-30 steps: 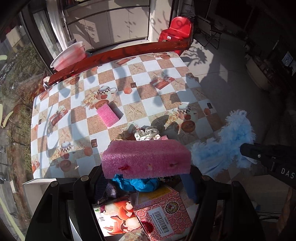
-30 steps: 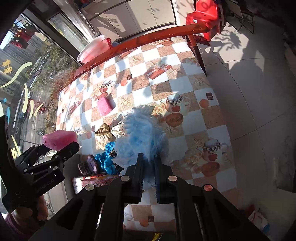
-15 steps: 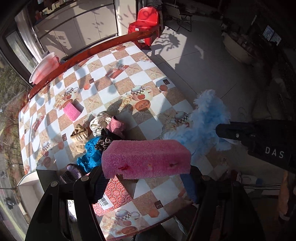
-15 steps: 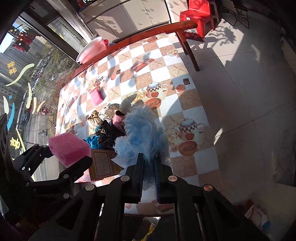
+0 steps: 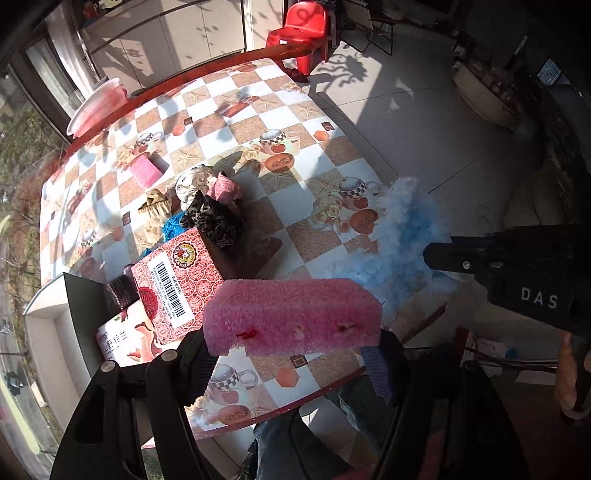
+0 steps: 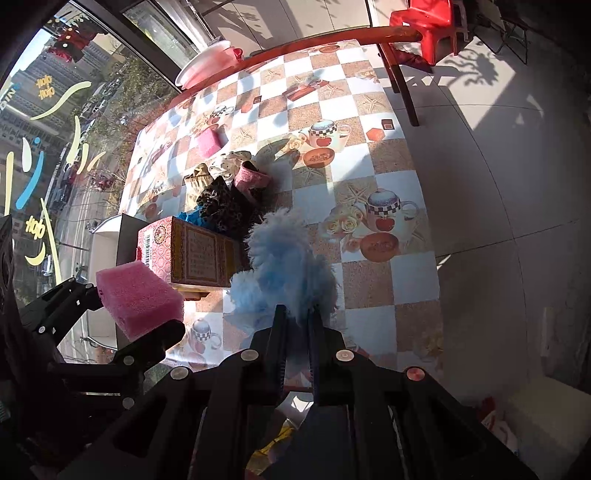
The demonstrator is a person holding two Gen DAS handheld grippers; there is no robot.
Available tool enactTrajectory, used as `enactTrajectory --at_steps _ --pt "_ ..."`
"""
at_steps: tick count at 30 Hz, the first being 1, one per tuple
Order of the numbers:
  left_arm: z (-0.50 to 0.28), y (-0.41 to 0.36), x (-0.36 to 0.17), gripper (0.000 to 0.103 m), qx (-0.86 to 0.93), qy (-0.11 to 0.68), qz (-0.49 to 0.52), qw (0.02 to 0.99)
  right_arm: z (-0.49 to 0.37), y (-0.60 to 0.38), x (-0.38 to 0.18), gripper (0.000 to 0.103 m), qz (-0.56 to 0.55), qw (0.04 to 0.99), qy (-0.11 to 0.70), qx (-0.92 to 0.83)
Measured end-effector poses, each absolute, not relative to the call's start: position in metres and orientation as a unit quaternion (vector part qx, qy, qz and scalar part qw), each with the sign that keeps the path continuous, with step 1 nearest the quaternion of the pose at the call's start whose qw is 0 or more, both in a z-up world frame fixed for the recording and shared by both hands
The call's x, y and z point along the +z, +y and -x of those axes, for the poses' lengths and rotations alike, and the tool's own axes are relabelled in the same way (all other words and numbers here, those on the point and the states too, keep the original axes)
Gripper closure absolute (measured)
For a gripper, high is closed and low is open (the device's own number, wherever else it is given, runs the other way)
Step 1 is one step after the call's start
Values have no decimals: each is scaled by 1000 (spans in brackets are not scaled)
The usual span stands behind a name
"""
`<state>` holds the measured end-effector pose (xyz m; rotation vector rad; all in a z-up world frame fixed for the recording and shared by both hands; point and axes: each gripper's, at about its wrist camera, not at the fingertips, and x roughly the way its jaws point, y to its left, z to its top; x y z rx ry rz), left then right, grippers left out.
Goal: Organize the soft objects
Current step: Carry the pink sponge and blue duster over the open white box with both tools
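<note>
My left gripper (image 5: 288, 347) is shut on a large pink sponge (image 5: 291, 314), gripped by its two ends above the near edge of the checkered table (image 5: 325, 177). The right wrist view shows that same sponge (image 6: 138, 291) at lower left. My right gripper (image 6: 297, 314) is shut on a fluffy light-blue soft thing (image 6: 284, 258), which hangs over the table's near right part. Its black fingers (image 5: 443, 254) reach in from the right in the left wrist view, with the blue fluff (image 5: 402, 236) beside them.
A red patterned box (image 5: 177, 288) lies at the near left of the table, with a pile of scrunchies and soft bits (image 5: 210, 210) behind it. Farther back lies a small pink sponge (image 5: 145, 172). A pink basin (image 5: 98, 107) and a red chair (image 5: 303, 26) stand beyond.
Both grippers have carried their loads from above the pile and box toward the table's near edge and right side. The grips are unchanged.
</note>
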<state>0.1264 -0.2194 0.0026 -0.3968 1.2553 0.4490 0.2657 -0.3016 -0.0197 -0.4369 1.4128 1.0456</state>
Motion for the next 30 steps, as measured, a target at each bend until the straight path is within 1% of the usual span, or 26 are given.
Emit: enactTrajectory --at_steps 7,15,20,30 --pt "-73 -210 -3 30 211 578 178 768 -220 -298 -31 92 205 599 622 461" --pt "3 -172 0 30 242 572 170 765 -151 -281 -34 92 228 577 630 467" --pt "45 -145 -3 30 269 567 189 755 -109 -257 -27 92 258 562 612 493" --pt "108 -106 -1 30 338 537 233 737 -38 -203 -5 92 321 535 551 554"
